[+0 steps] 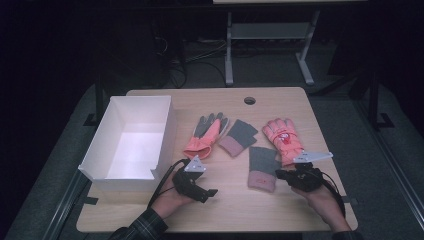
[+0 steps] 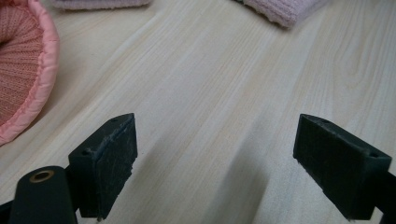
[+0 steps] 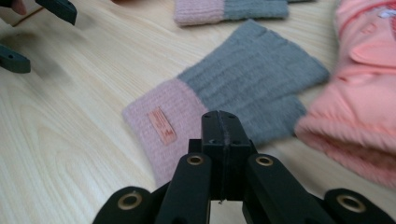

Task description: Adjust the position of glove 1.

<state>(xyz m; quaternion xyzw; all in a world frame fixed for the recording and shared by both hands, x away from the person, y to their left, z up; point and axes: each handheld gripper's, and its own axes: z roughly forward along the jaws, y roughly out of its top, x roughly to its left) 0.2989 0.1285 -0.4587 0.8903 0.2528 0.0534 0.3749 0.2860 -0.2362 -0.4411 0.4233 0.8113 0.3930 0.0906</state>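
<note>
Left tool [image 2: 215, 154] agape, right tool [image 3: 223, 128] closed

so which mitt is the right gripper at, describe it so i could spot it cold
On the wooden table, right of the white box, four gloves lie in a row. The one at the right gripper is the grey mitt nearest the person, beside the pink glove. Unlike the other grey mitt, its pink cuff bears a small label.

4 gloves [image 1: 262, 167], 1 white box [image 1: 131, 142], perhaps.
</note>
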